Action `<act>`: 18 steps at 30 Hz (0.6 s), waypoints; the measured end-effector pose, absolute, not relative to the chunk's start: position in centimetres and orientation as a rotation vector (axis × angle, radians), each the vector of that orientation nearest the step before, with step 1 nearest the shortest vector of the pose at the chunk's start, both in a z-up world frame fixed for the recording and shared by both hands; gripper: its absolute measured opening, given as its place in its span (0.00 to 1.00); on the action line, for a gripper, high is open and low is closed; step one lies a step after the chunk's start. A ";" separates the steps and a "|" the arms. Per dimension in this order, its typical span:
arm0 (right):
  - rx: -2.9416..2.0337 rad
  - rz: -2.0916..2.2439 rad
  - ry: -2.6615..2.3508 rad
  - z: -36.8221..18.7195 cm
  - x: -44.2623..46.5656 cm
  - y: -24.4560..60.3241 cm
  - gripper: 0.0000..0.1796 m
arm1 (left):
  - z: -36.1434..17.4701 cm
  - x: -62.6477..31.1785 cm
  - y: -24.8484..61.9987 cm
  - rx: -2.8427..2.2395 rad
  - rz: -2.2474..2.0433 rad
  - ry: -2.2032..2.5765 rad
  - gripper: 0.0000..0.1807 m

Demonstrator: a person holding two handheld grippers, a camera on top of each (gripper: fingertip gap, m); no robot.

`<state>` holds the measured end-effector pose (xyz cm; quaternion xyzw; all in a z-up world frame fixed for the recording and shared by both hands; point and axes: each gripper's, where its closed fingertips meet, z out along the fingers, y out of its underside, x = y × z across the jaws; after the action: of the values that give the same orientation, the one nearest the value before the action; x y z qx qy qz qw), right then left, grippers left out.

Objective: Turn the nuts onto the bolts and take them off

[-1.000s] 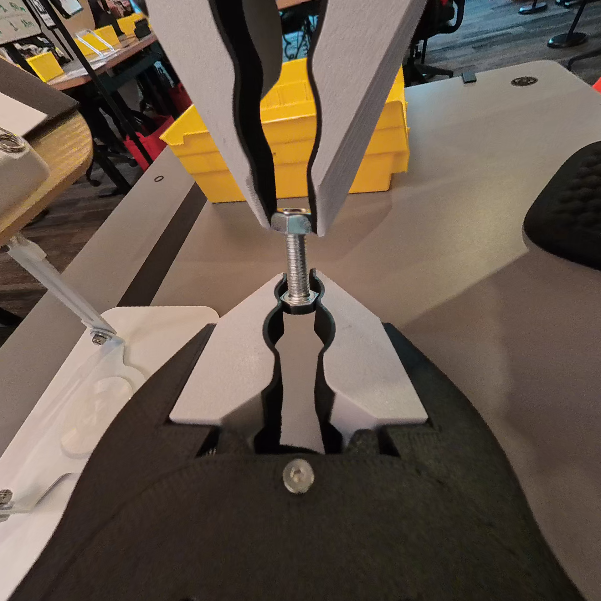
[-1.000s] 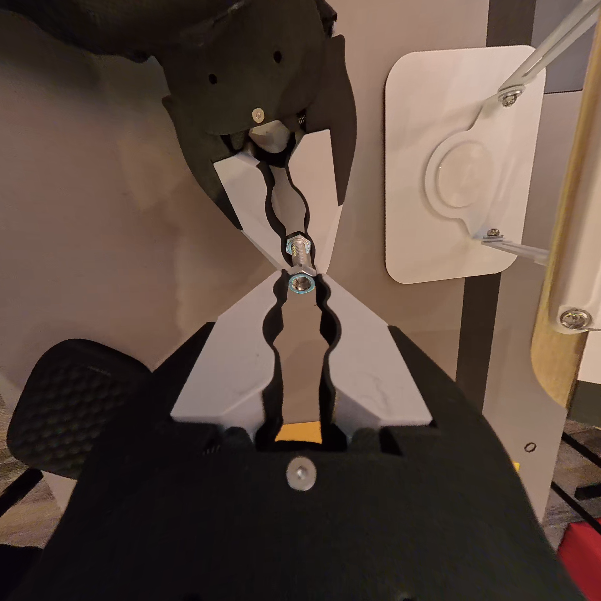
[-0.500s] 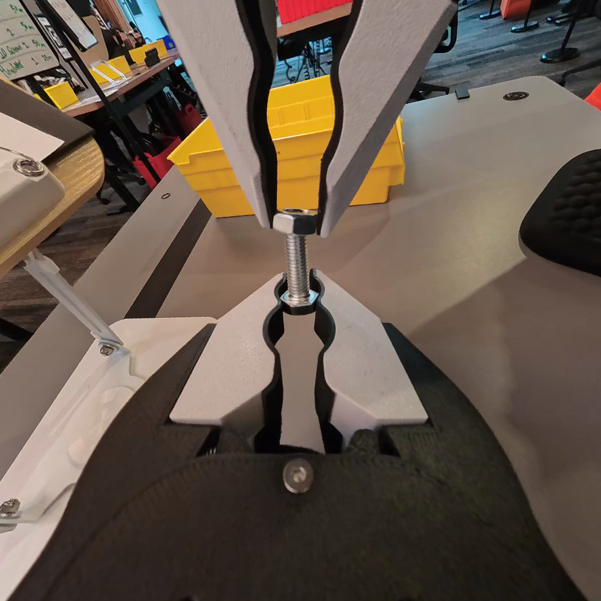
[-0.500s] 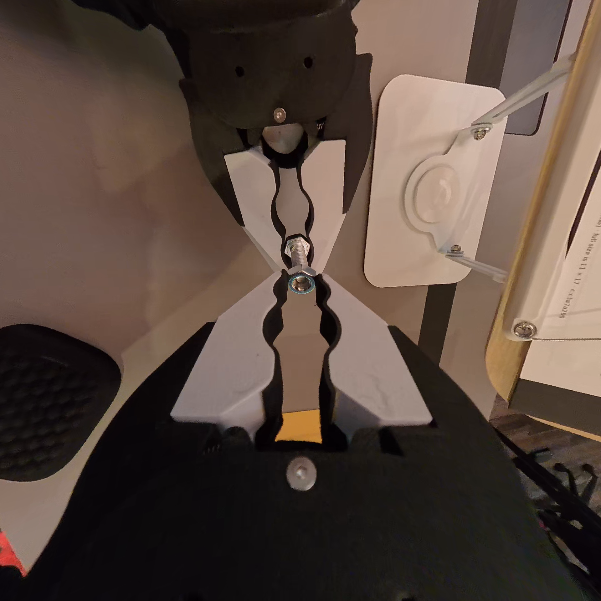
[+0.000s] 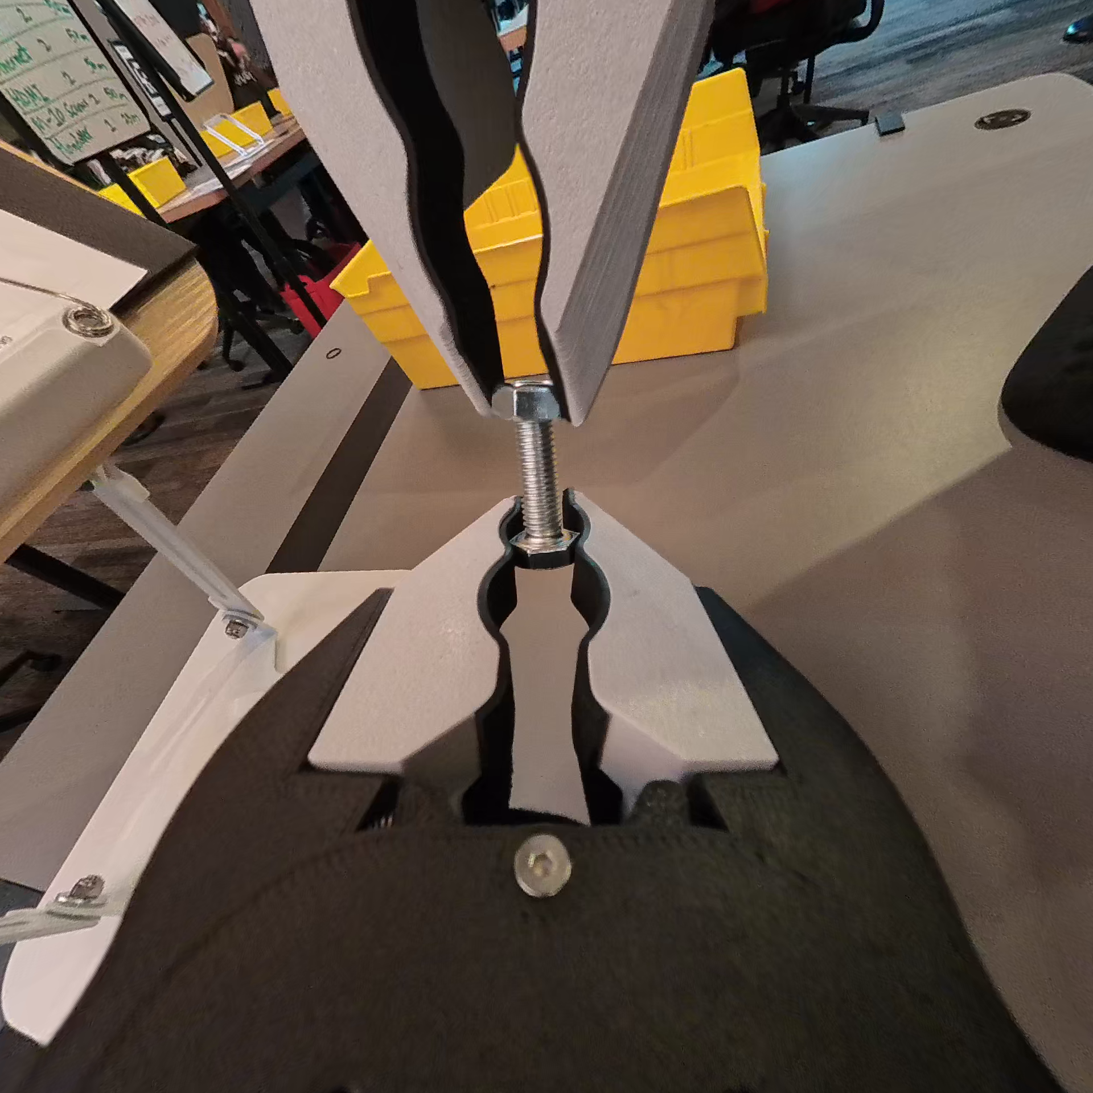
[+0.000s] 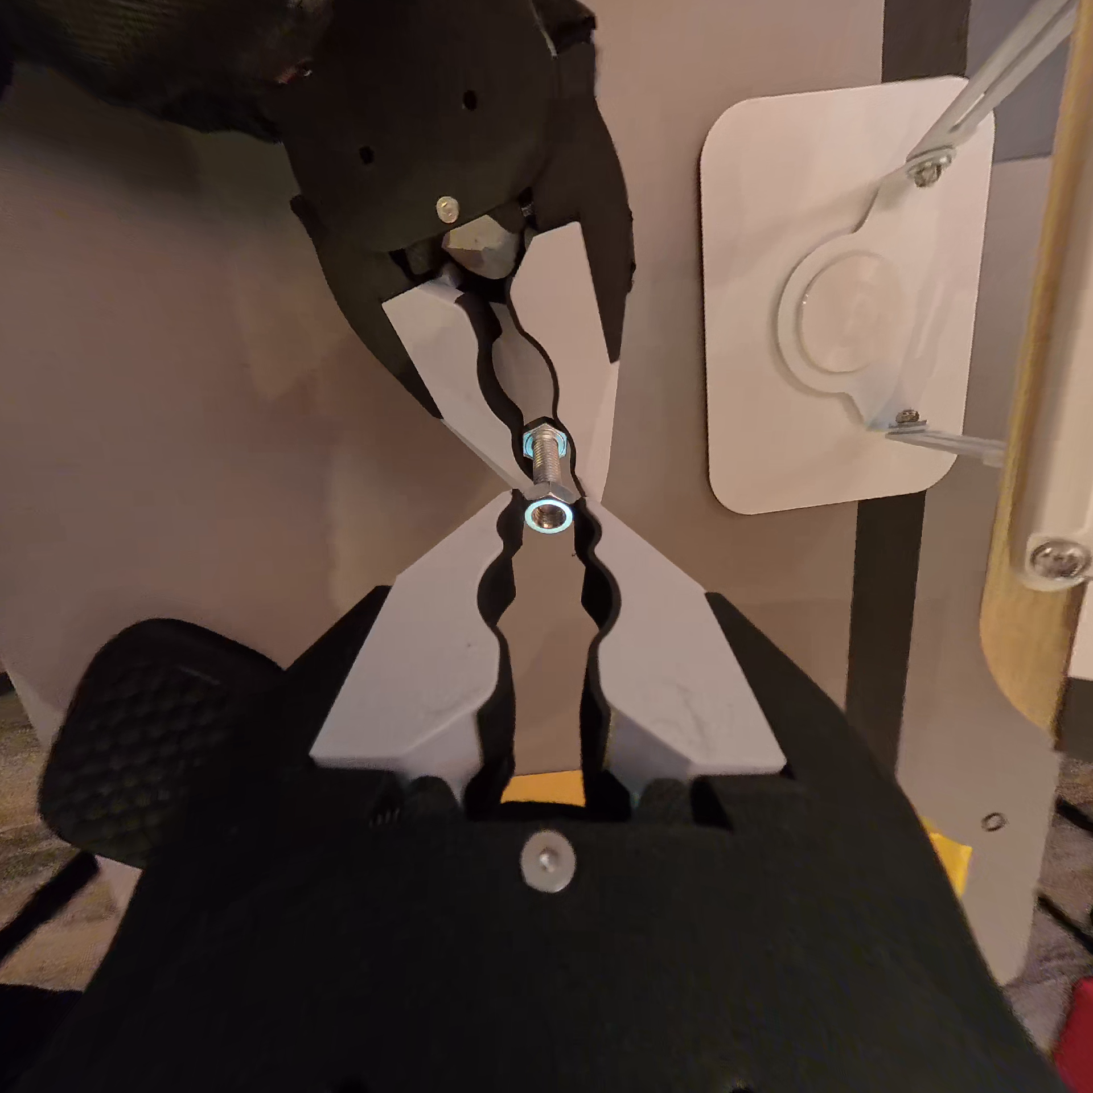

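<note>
A silver bolt (image 5: 537, 473) hangs in the air between my two grippers, above the grey table (image 5: 857, 473). My left gripper (image 5: 541, 503) is shut on the bolt's hex end (image 5: 541, 541). My right gripper (image 5: 529, 408) comes down from above and is shut on the hex nut (image 5: 526, 402) at the other end of the thread. In the right wrist view my right gripper (image 6: 550, 503) pinches the nut (image 6: 550, 513), whose threaded hole faces the camera. The left gripper (image 6: 547, 482) is opposite, tilted, and holds the bolt (image 6: 544, 461).
A yellow bin (image 5: 680, 266) stands on the table behind the grippers. A white plate with a clear bracket (image 6: 846, 296) lies to one side, by a wooden table edge (image 5: 148, 331). A black textured pad (image 6: 148, 727) lies on the other side. The gap from one gripper's tips to the other's is roughly 5 centimeters.
Both grippers have kept their hold. The right gripper has twisted about the bolt's axis, so the left gripper now looks tilted in its view. The left view has pitched slightly.
</note>
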<state>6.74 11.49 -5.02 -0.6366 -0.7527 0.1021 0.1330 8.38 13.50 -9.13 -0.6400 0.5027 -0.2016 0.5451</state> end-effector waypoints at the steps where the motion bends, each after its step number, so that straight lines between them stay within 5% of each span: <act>1: -1.807 0.282 -2.212 -5.0 6.8 11.4 0.09 | -9.1 8.5 13.5 -1.516 -0.486 1.191 0.06; 18: -1.506 -0.035 -2.358 -4.1 6.0 10.9 0.09 | -8.4 8.6 13.1 -1.490 -0.565 1.163 0.06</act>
<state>6.01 10.86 -4.07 -0.5303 -0.8303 -0.0123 0.1711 8.58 13.06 -8.38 -0.6299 0.4915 -0.2390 0.5519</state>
